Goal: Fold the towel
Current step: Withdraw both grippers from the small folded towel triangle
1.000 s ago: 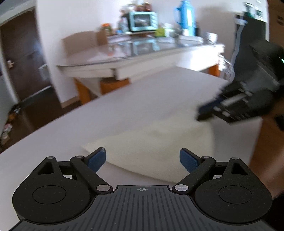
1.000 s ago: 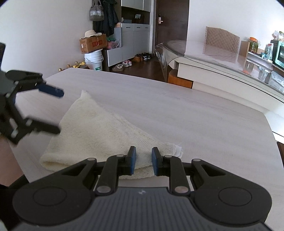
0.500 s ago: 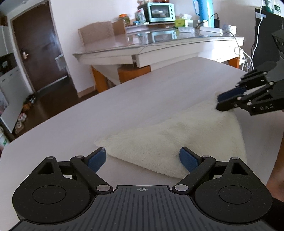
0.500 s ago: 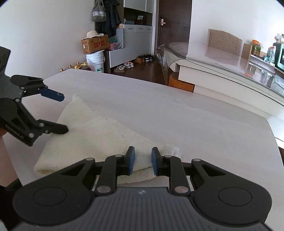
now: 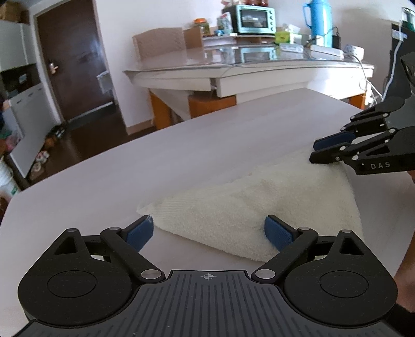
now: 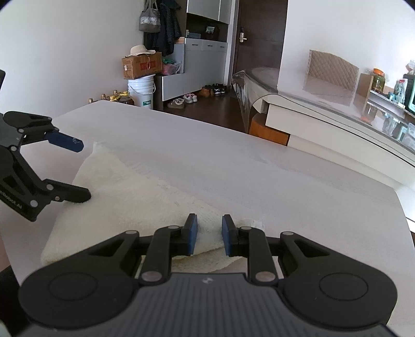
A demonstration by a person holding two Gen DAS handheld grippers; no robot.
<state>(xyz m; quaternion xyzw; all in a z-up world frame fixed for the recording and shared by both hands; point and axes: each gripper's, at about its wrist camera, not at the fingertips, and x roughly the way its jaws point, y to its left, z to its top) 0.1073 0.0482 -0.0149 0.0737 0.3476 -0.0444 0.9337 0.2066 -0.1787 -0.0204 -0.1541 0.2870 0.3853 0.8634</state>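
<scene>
A cream towel [image 5: 259, 202] lies folded into a triangle on the pale table [image 5: 181, 155]; it also shows in the right wrist view [image 6: 135, 197]. My left gripper [image 5: 208, 232] is open, its blue pads either side of the towel's near edge. In the right wrist view the left gripper [image 6: 77, 171] is at the towel's far left corner. My right gripper [image 6: 208, 233] is narrowly open around the folded end of the towel, with a gap showing between its pads. In the left wrist view the right gripper [image 5: 316, 150] sits low at the towel's right corner.
A second table [image 5: 246, 70] with a toaster oven [image 5: 255, 18] and a blue jug [image 5: 317, 16] stands beyond. A bucket [image 6: 141, 92], a cardboard box [image 6: 141, 64] and shoes [image 6: 181, 101] are on the floor. The table edge [image 6: 404, 223] runs close on the right.
My left gripper has moved in closer to the towel's near edge. My right gripper's pads have spread slightly apart on the towel's folded end.
</scene>
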